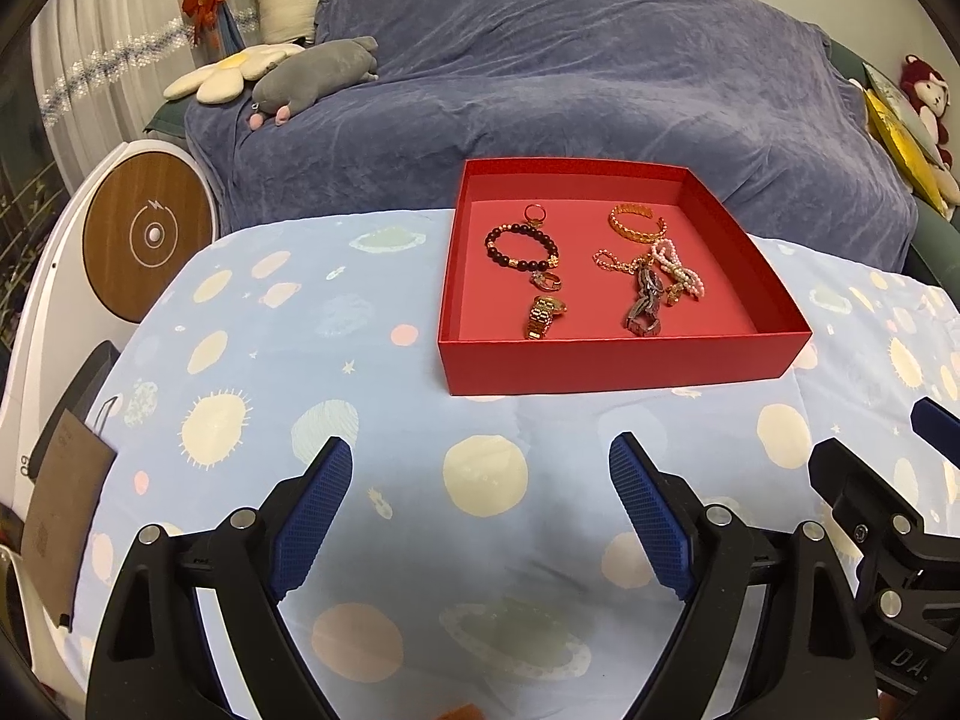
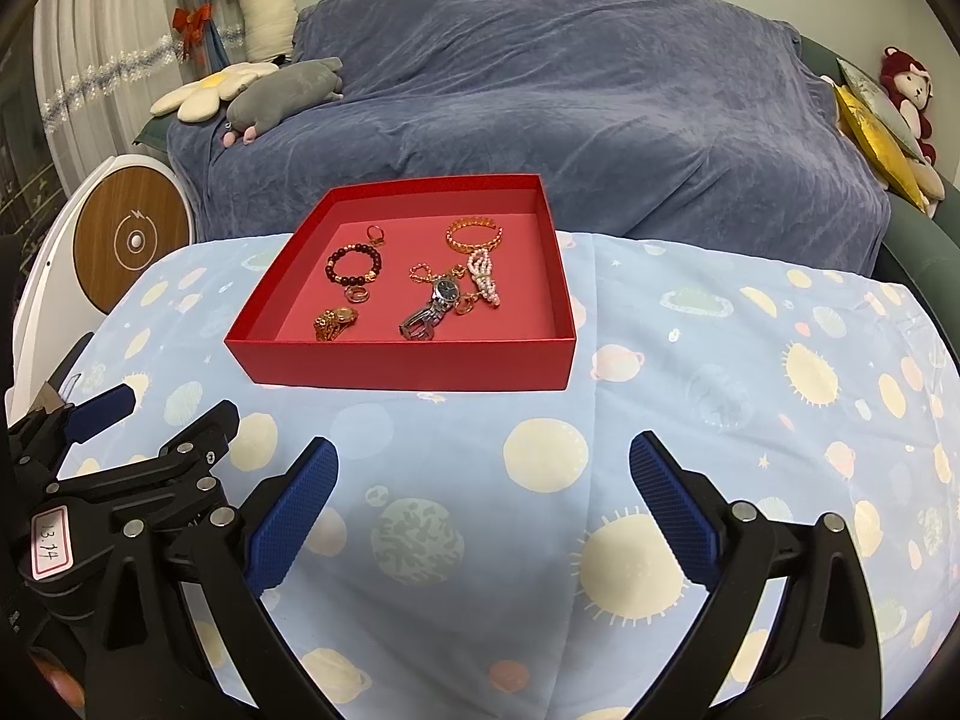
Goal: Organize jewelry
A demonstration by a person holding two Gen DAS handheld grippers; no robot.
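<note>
While both tools wait: jewelry lot, one red box point(image 1: 618, 360) on planet-print cloth point(image 1: 372, 396).
Left gripper point(image 1: 480, 516) and right gripper point(image 2: 483, 510) spread, empty; bead bracelet point(image 2: 354, 265), watches, chains inside (partly tangled).

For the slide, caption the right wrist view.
Open right hand-held gripper faces a red box of watches and bracelets on a planet-print cloth.

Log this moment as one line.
left hand-held gripper open, empty | right hand-held gripper open, empty | jewelry in red box | no contact
</note>
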